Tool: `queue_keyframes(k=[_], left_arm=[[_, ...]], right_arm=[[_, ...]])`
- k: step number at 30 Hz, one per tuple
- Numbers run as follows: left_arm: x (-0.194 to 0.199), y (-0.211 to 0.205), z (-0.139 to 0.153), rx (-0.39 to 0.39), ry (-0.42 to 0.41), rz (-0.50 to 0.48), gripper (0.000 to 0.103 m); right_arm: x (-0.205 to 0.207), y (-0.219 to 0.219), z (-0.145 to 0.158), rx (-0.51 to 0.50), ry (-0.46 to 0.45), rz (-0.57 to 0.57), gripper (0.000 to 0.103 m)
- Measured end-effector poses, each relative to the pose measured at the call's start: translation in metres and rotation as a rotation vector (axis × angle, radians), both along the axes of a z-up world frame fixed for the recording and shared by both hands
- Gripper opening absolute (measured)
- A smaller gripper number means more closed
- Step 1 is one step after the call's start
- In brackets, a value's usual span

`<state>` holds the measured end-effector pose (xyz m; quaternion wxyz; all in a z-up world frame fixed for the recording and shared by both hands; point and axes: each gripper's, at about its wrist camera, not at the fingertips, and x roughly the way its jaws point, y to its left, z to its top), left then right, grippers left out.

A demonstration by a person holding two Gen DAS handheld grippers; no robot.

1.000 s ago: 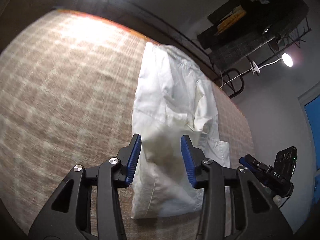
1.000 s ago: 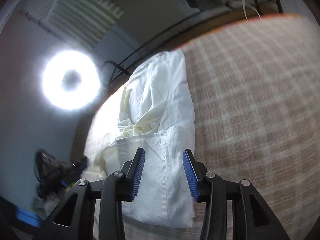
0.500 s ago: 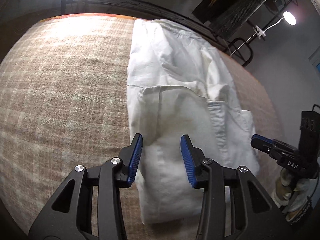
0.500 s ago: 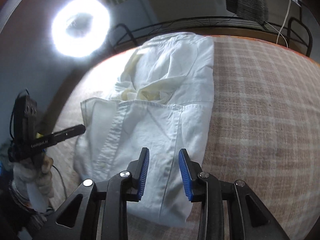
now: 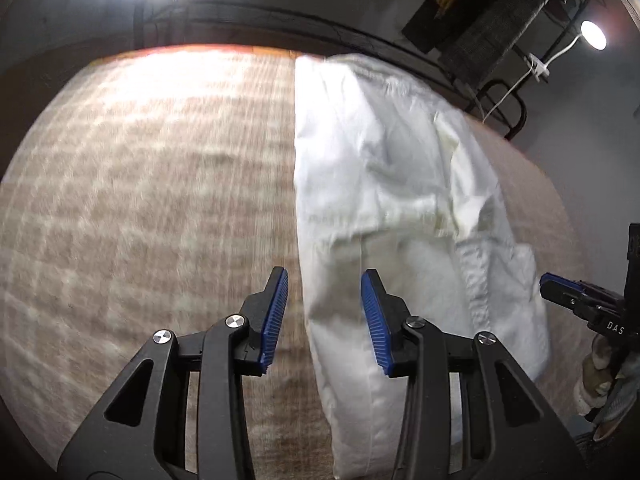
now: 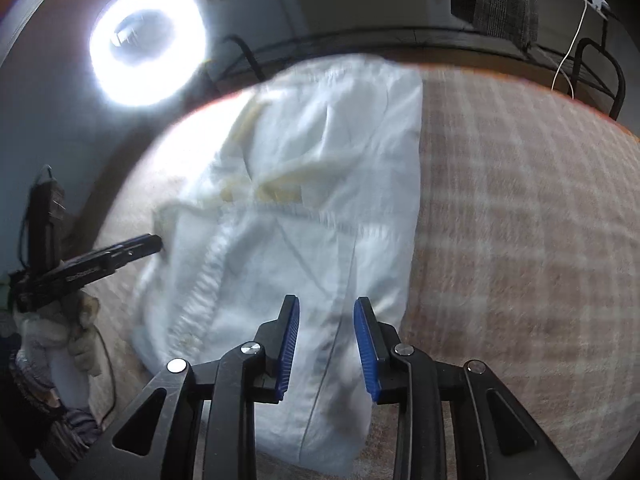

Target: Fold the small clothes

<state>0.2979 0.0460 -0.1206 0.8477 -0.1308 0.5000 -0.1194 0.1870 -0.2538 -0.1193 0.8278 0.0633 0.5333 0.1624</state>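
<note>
Big checked cloth (image 5: 152,208) covers the whole surface, and on it lies the shirt (image 5: 384,200), white, already folded into a long narrow strip that runs away from both cameras toward the far edge. Thin woven cotton by the look of it: light, limp, no stiffness at all, so I judge it will sag and slide open wherever it hangs unsupported. The stitched button band (image 6: 208,276) and the side seam look like the firmer lines. Left gripper (image 5: 324,312) hangs over the near left edge of the strip, jaws apart, nothing between them. Right gripper (image 6: 326,340) sits over the near right part, jaws also apart and empty. Best hold, I reckon: pinch both near corners through all layers, low against the cloth, so the stack lifts as one.
</note>
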Motion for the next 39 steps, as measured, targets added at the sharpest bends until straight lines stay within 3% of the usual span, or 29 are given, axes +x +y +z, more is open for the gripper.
queue_keyframes(k=[3,5,6,11,14,21,24,33,35,36,38,39], left_arm=[[0.023,0.008,0.013,-0.007,-0.031,0.003,0.040],[0.042,0.015,0.013,-0.035,-0.022,0.012,0.040],[0.050,0.019,0.011,-0.049,-0.016,0.019,0.040],[0.101,0.034,-0.010,-0.136,0.046,0.012,0.041],[0.124,0.040,-0.022,-0.180,0.072,0.030,0.041],[0.172,0.041,-0.044,-0.223,0.082,0.053,0.041],[0.191,0.032,-0.041,-0.194,0.038,0.038,0.046],[0.230,0.009,-0.048,-0.164,-0.021,0.005,0.046],[0.235,0.003,-0.050,-0.139,-0.025,-0.004,0.025],[0.237,0.000,-0.053,-0.123,-0.019,-0.004,0.003],[0.239,0.002,-0.056,-0.144,-0.022,-0.003,0.003],[0.239,0.004,-0.057,-0.155,-0.023,-0.004,0.002]], right_arm=[[0.012,-0.014,0.018,0.051,-0.055,-0.010,0.036],[0.026,-0.025,0.024,0.065,-0.089,-0.023,0.050],[0.035,-0.031,0.025,0.063,-0.107,-0.034,0.052],[0.081,-0.041,0.018,0.027,-0.121,-0.023,0.055],[0.114,-0.049,0.007,0.047,-0.107,-0.012,0.066],[0.182,-0.066,-0.022,0.156,-0.081,-0.052,0.065],[0.204,-0.063,-0.035,0.157,-0.068,-0.054,0.062],[0.250,-0.041,-0.051,0.150,-0.083,-0.009,0.052],[0.254,-0.037,-0.055,0.154,-0.081,-0.002,0.035],[0.255,-0.035,-0.055,0.152,-0.085,0.008,0.031],[0.256,-0.033,-0.058,0.167,-0.070,0.026,0.007],[0.257,-0.034,-0.058,0.165,-0.071,0.021,0.006]])
